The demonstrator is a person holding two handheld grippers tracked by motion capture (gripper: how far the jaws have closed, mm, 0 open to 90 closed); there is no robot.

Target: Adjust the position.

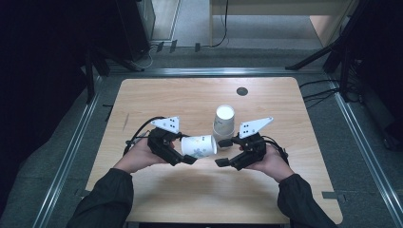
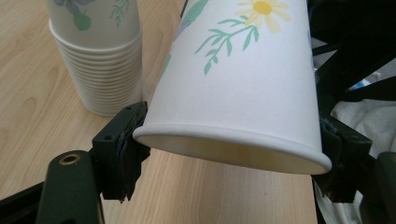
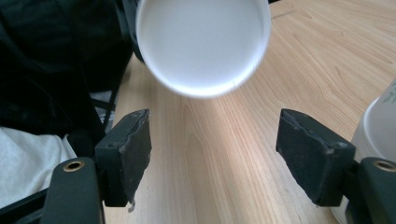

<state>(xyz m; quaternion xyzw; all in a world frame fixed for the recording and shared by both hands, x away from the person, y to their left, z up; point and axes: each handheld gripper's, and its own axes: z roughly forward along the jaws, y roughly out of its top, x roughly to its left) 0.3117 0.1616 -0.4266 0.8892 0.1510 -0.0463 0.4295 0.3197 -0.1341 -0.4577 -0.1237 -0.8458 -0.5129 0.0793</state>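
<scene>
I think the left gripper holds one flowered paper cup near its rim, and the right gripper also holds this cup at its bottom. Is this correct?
Not quite. The left gripper does hold the flowered paper cup near its rim, but the right gripper holds nothing: in the right gripper view its fingers stand apart, with the cup's bottom ahead of them, untouched.

The paper cup [image 2: 243, 88] is white, printed with a yellow daisy and green leafy sprigs, and its flat base is plain white. The stack of cups [image 2: 100, 60] is white too, with green and bluish-purple floral print. The worktop [image 1: 190, 99] is pale wood grain; both tongs are black.
</scene>
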